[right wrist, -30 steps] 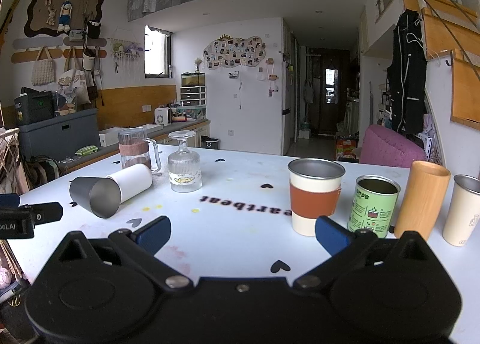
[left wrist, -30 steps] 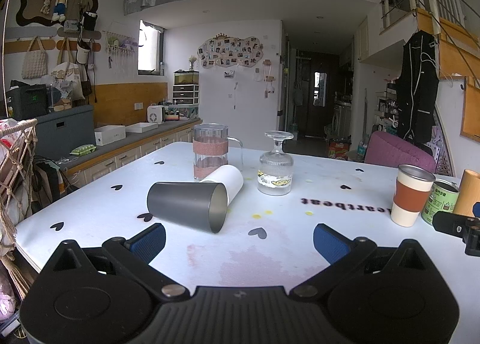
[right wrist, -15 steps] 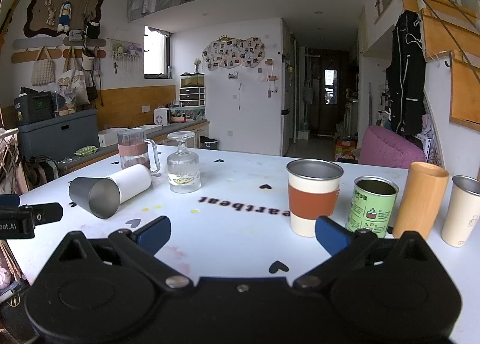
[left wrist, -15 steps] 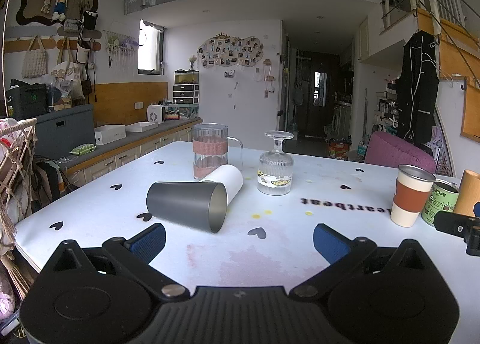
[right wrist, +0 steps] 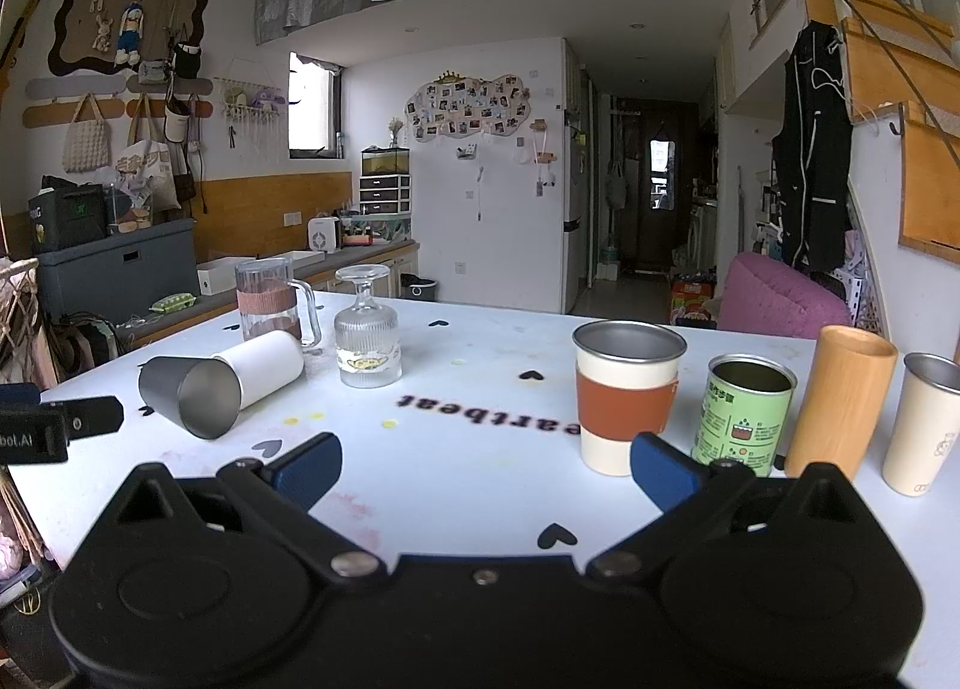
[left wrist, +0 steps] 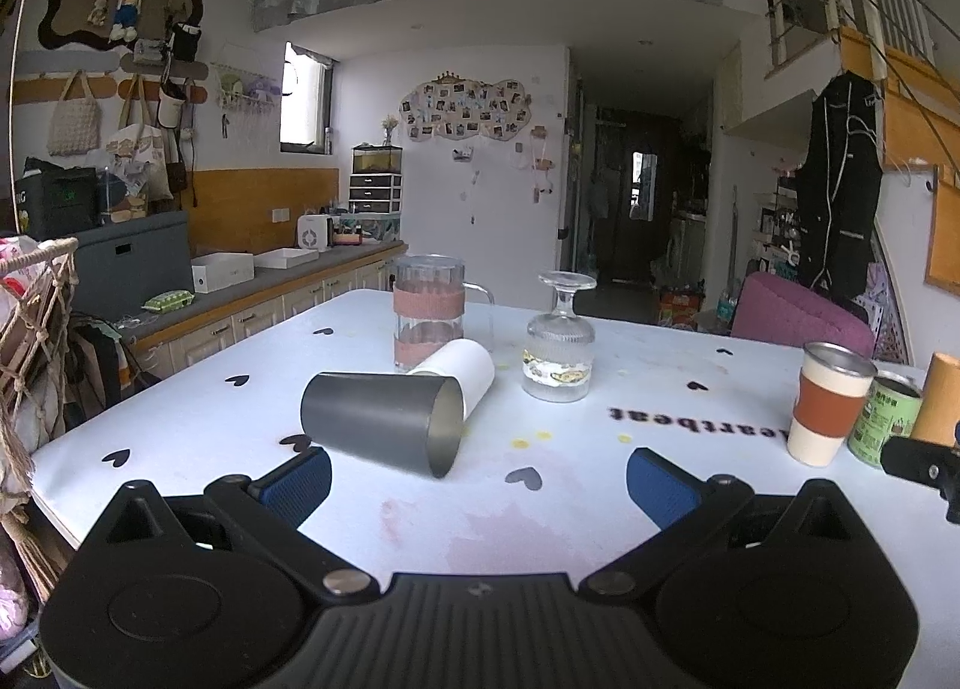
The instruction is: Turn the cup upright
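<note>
A dark grey metal cup (left wrist: pixel 381 422) lies on its side on the white table (left wrist: pixel 180 419), its open mouth turned toward the cameras. In the left wrist view it sits at about 11 o'clock from the left gripper (left wrist: pixel 477 482), near the blue left fingertip yet apart from it. A white cup (left wrist: pixel 465 374) also lies on its side just behind the grey one, the two touching or nearly so.

The left gripper's jaws stand wide apart with nothing between them. The right gripper (right wrist: pixel 483 464) is likewise spread and holds nothing.

At 12 o'clock from the left gripper stands a clear glass mug (left wrist: pixel 429 311) with a pinkish band, upright behind the white cup. To its right a ribbed stemmed glass (left wrist: pixel 559 350) rests upside down, foot in the air.

In the right wrist view a row of upright vessels stands at 1 to 3 o'clock: a cream cup with a rust-brown sleeve (right wrist: pixel 627 395), a green can (right wrist: pixel 744 413) whose label print is too small to read, a tall wooden tumbler (right wrist: pixel 840 401), and a cream metal cup (right wrist: pixel 927 425) at the frame edge.

Black lettering on the tabletop (right wrist: pixel 489 416), seen upside down, reads "heartbeat"; small black hearts dot the surface. At the left edge of the right view, the other gripper's body shows white text ending in "bot.AI".
</note>
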Available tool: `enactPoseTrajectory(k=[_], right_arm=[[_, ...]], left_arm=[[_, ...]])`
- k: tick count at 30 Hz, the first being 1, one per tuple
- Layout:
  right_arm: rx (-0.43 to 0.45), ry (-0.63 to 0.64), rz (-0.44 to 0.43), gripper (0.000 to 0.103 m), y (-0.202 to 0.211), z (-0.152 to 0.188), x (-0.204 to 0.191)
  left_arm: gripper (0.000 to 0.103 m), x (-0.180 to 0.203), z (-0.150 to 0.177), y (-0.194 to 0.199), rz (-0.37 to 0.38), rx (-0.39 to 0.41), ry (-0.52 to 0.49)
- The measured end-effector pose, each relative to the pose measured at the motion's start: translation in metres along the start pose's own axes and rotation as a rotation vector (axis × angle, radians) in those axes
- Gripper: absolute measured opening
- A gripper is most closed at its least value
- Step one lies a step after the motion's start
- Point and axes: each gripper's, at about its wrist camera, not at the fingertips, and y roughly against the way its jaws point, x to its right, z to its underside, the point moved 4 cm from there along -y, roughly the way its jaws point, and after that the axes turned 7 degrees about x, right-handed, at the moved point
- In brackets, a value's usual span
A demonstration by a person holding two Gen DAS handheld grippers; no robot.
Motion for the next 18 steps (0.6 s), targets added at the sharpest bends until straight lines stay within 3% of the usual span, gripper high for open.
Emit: enactPoseTrajectory(k=[2,6,14,18], right_arm=[[0.000,0.000,0.000,0.103,0.000,0.000,0.000],[0.000,0.000,-0.001,0.103,-0.001,-0.001,0.001],[0.001,-0.003,-0.005,0.103,0.000,0.005,0.000],[0.001,-0.005,-0.003,0.103,0.001,0.002,0.003]], left_arm=[[0.103,0.000,-0.004,-0.014,0.002,-0.001,0.028],[0.103,-0.036,-0.010,-0.017,-0.011,-0.015,0.103],[0.102,-0.078,-0.023,-0.067,-0.052,-0.096,0.405],[0.098,-0.093,-0.023,-0.097,-0.080,-0.084,0.572]])
